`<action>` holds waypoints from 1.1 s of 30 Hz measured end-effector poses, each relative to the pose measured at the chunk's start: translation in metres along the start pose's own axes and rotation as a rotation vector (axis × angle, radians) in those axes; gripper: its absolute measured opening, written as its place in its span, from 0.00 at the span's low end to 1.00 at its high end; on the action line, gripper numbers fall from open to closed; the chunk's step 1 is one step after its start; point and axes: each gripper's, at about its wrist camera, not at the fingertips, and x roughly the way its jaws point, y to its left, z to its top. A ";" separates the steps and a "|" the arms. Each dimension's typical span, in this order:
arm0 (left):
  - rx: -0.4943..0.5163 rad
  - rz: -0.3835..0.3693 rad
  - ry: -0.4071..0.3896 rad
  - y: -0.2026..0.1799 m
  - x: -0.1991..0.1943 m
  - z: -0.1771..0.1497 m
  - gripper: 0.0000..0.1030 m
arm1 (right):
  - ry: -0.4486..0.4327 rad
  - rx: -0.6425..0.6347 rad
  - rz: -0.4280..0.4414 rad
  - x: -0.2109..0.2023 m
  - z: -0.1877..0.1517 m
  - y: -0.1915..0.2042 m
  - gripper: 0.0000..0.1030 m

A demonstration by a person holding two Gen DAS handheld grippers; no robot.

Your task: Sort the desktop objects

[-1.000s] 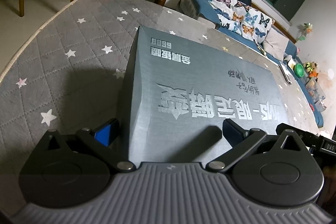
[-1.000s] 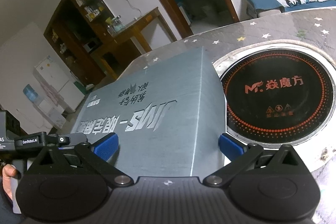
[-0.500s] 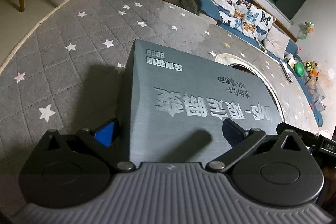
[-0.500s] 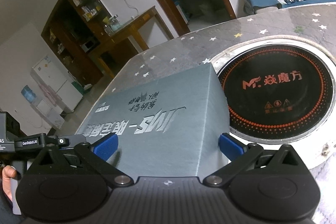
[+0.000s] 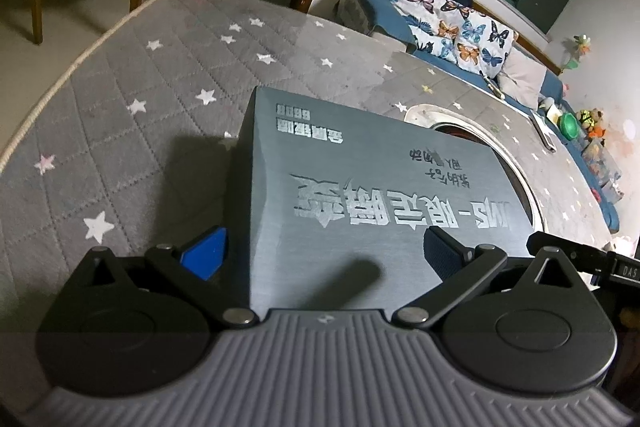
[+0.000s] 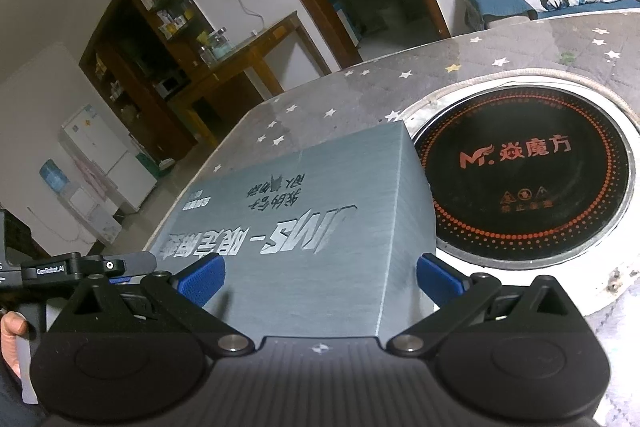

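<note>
Grey star-print table (image 5: 120, 115): grey box (image 5: 360, 195), inset round cooktop (image 6: 528, 179).

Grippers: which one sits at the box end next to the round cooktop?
The right gripper: the cooktop lies just beyond its outer finger. The left gripper faces starred cloth.

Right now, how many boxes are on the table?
1. One grey box lies on the star-patterned table cover, beside the round cooktop, between both grippers' open fingers. Anything behind the cameras would be hidden.

Box (image 6: 304, 227): "JMS" (upside down); hotplate (image 6: 524, 179): "焱魔方".
</note>
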 end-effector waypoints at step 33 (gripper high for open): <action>0.243 0.261 -0.164 -0.023 -0.049 -0.035 1.00 | -0.039 0.006 -0.044 -0.032 -0.032 -0.003 1.00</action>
